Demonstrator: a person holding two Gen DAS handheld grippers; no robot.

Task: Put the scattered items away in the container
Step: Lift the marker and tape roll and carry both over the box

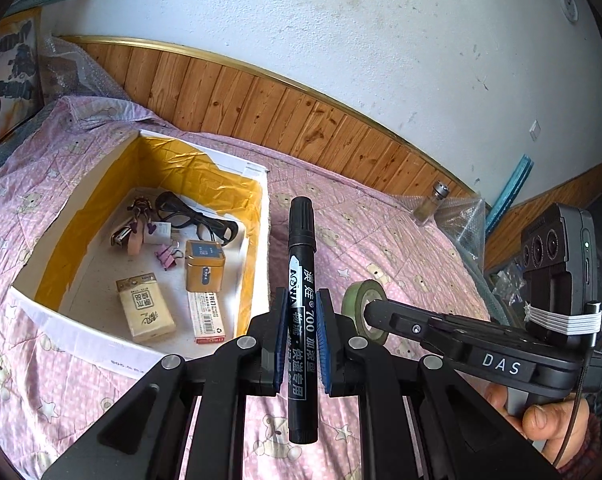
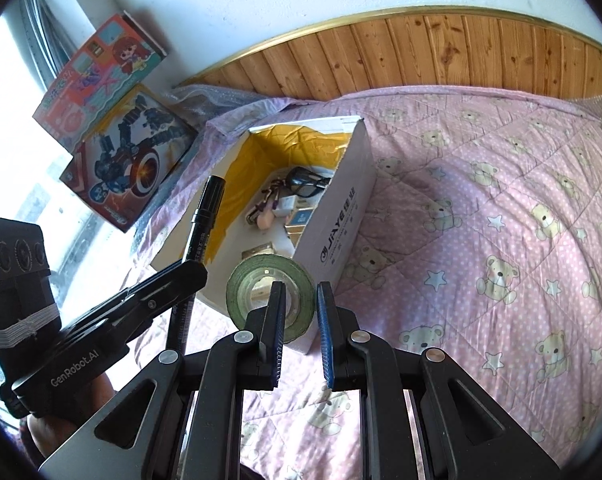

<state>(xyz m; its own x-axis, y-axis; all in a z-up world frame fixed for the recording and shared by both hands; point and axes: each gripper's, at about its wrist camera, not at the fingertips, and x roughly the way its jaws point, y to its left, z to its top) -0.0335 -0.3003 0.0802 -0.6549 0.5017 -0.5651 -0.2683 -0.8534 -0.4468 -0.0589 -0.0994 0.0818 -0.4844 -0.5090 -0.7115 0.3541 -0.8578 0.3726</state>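
Left hand-held gripper (image 1: 305, 320) holds the marker (image 1: 302, 312) clamped mid-barrel, long axis upright, cap up. The box (image 1: 261, 216) lies ahead and to its left on the bed (image 1: 401, 240), close by; the left is the nearer. Right hand-held gripper (image 2: 299, 320) pinches the tape roll (image 2: 271, 294) through its ring wall, one finger inside the core. Box sits just beyond the tape, slightly left.
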